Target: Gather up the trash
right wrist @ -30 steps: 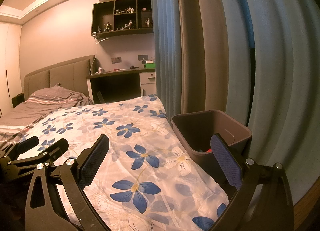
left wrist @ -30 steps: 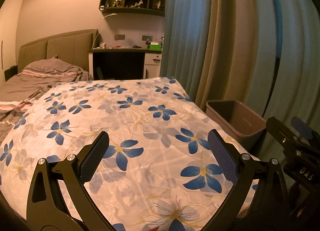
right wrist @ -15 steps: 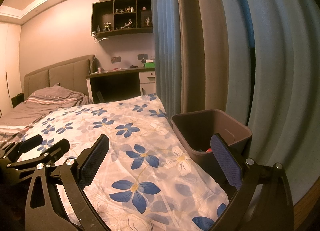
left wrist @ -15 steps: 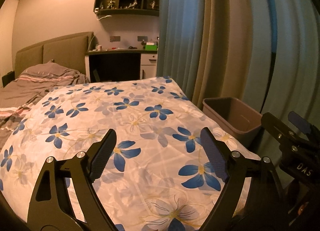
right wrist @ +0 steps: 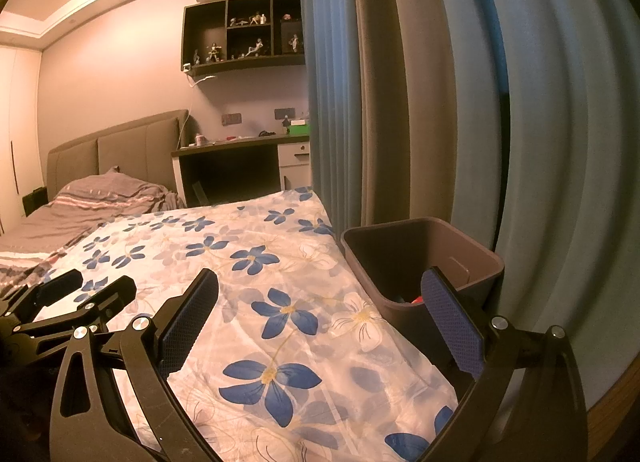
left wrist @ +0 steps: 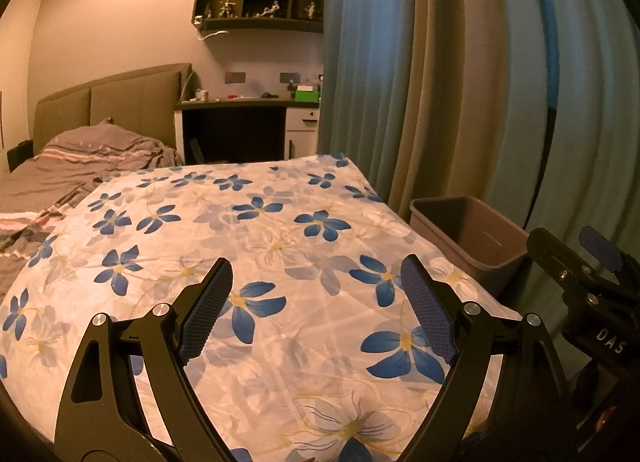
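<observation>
Both tongs hover over the foot of a bed covered by a white quilt with blue flowers. The left tongs are spread wide with nothing between them, only the quilt below. The right tongs are also spread wide and pinch nothing. A dark bin stands on the floor just beside the bed, against the blue curtain; from the right wrist view a bit of red trash shows inside it, partly hidden behind the right finger. In the left wrist view the bin sits to the right of the bed.
</observation>
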`<state>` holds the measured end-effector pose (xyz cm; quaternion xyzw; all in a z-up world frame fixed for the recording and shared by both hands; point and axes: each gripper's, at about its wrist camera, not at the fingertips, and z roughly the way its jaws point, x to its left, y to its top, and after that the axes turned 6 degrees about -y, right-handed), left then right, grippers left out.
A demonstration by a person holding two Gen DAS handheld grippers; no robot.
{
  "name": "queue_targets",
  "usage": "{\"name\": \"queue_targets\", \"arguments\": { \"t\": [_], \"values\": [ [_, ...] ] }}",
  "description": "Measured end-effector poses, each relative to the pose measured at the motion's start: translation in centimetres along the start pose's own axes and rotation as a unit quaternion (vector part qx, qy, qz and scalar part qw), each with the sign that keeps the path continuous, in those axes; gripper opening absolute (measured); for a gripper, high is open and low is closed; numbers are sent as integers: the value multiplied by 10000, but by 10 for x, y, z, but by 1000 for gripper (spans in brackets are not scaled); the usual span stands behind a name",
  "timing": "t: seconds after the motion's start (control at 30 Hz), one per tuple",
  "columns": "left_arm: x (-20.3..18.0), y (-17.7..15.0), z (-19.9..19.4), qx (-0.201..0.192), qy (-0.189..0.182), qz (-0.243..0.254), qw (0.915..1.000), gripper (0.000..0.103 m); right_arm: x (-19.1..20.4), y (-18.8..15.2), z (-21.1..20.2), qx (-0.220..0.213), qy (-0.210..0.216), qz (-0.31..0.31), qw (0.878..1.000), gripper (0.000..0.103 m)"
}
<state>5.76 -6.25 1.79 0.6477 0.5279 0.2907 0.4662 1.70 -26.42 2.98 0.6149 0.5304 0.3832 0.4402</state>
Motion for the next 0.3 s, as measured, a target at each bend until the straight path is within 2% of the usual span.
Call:
{"name": "queue_targets", "arguments": {
  "t": [0.13, 0.3],
  "values": [
    [0, 1, 1, -11, 86, 1, 10000, 91, 0, 0, 0, 2, 0, 5, 10000, 98],
    [0, 2, 3, 26, 104, 5, 9999, 92, -3, 0, -3, -19, -16, 43, 10000, 98]
  ]
}}
